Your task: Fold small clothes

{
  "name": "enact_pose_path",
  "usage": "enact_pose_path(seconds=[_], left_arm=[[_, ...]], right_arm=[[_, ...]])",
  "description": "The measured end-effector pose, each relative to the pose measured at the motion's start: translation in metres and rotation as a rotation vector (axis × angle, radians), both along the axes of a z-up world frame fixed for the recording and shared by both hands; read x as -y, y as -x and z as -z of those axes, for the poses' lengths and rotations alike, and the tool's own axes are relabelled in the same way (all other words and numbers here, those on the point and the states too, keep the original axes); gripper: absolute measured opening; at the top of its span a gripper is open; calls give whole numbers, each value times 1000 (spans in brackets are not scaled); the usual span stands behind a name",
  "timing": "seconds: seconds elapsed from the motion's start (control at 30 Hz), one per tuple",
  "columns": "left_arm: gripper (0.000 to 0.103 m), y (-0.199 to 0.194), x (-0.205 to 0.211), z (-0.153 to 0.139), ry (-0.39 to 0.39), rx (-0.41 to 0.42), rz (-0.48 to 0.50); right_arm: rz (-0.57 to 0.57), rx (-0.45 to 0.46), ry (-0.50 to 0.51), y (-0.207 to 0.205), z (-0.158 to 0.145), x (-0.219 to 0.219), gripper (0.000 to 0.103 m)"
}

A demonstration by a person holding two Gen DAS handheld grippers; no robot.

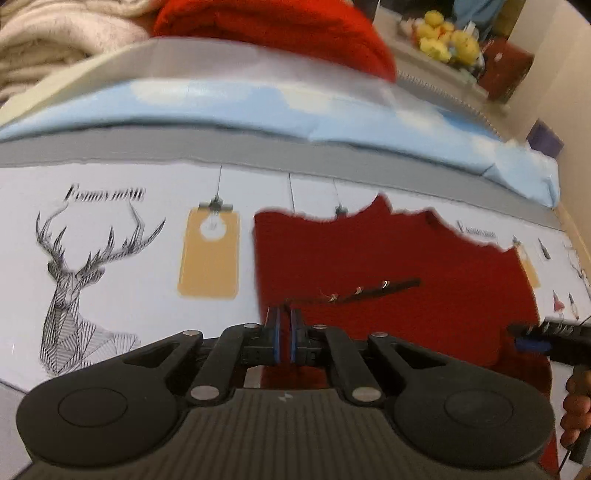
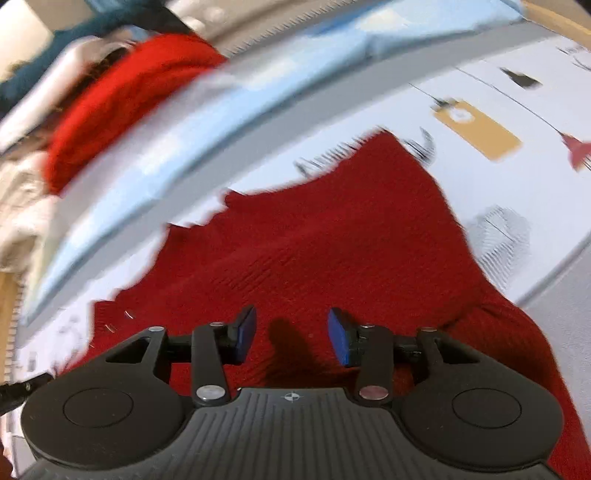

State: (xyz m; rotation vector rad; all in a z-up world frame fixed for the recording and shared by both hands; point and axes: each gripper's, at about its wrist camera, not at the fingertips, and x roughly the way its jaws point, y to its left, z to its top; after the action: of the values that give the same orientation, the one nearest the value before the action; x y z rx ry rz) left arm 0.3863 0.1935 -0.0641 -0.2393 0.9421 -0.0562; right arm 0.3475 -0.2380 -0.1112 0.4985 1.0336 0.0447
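Observation:
A dark red knitted garment [image 1: 388, 266] lies flat on a white printed cloth, with a dark strip with small metal bits across it [image 1: 373, 290]. My left gripper [image 1: 285, 332] is shut at the garment's near left edge, and red fabric shows between its blue pads. The right gripper [image 1: 532, 338] shows at the garment's right edge in the left wrist view. In the right wrist view the right gripper [image 2: 291, 338] is open, its blue pads [image 2: 340, 339] apart just above the red garment [image 2: 332, 236]. That view is blurred.
The white cloth [image 1: 110, 258] has a deer drawing and tan lamp shapes. Behind it lie a grey band, a light blue sheet [image 1: 258, 107], a bright red knit pile [image 1: 280, 26] and cream knitwear [image 1: 55, 40]. Yellow toys [image 1: 447, 37] sit at the far right.

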Motion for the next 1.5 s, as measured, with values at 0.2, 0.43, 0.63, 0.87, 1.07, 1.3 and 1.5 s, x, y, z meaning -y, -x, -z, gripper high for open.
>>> enact_pose_path(seconds=[0.2, 0.43, 0.63, 0.87, 1.07, 1.3, 1.5], left_arm=[[12, -18, 27, 30, 57, -63, 73], [16, -22, 42, 30, -45, -75, 89], [35, -15, 42, 43, -197, -164, 79], [38, 51, 40, -70, -189, 166, -9], [38, 123, 50, -118, -295, 168, -22], [43, 241, 62, -136, -321, 173, -17], [44, 309, 61, -97, -297, 157, 5]], right_arm=[[86, -82, -6, -1, 16, 15, 45], [105, -95, -4, 0, 12, 19, 45], [141, -133, 20, 0, 13, 41, 45], [176, 2, 45, 25, -50, 67, 46], [133, 280, 68, 102, -151, 84, 46], [-5, 422, 149, 213, -198, 117, 50], [10, 364, 189, 283, -158, 140, 50]])
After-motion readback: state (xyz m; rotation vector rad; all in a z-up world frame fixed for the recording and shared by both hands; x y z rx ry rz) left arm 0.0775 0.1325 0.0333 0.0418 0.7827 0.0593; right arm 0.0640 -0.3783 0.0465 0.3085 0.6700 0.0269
